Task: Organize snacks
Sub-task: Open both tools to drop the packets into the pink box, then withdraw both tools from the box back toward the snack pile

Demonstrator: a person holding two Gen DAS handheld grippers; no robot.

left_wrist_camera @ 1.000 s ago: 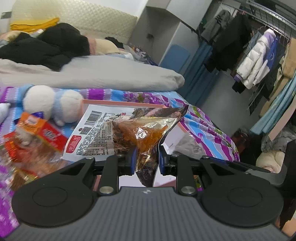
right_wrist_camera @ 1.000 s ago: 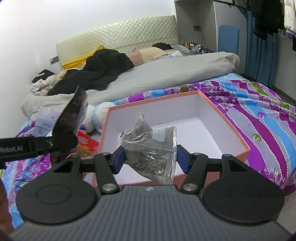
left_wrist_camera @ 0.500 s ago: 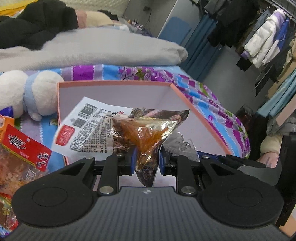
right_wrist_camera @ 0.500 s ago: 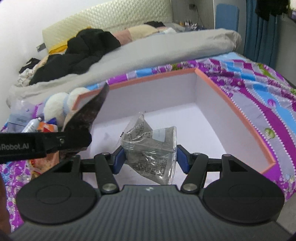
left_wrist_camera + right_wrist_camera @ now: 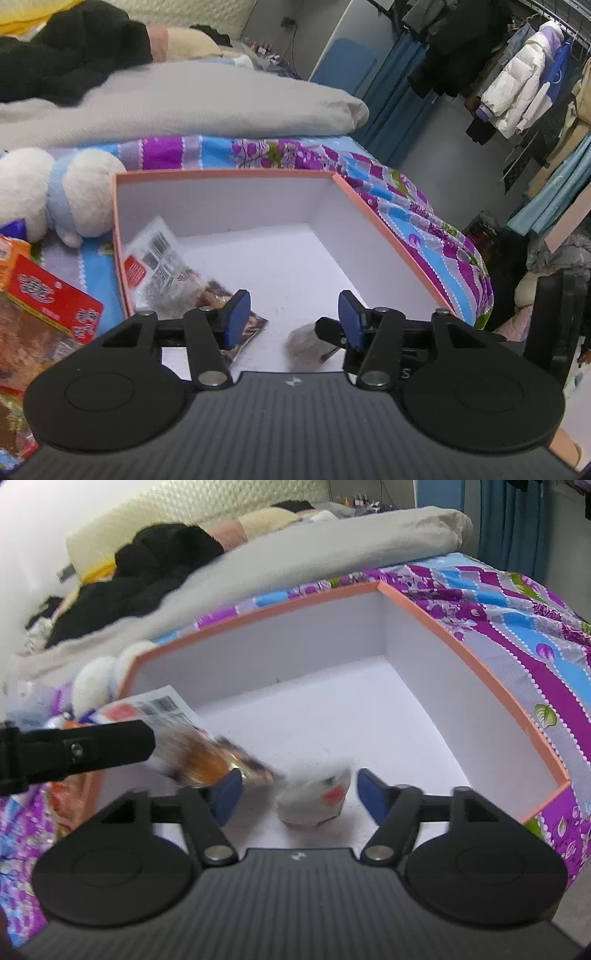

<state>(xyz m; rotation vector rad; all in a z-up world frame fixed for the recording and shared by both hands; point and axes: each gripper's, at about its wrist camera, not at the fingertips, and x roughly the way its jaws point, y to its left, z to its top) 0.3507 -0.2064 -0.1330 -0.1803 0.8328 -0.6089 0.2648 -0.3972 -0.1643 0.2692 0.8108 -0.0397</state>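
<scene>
With both grippers just opened, snack packets (image 5: 173, 273) lie loose in box (image 5: 229, 177)

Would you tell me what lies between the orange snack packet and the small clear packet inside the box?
Only bare white box floor, seen in the left wrist view: the orange snack packet sits by the left wall, the small clear packet apart to its right.

right tool (image 5: 297, 794) just opened, blurred packet (image 5: 314, 797) between, over box (image 5: 480, 672).
</scene>
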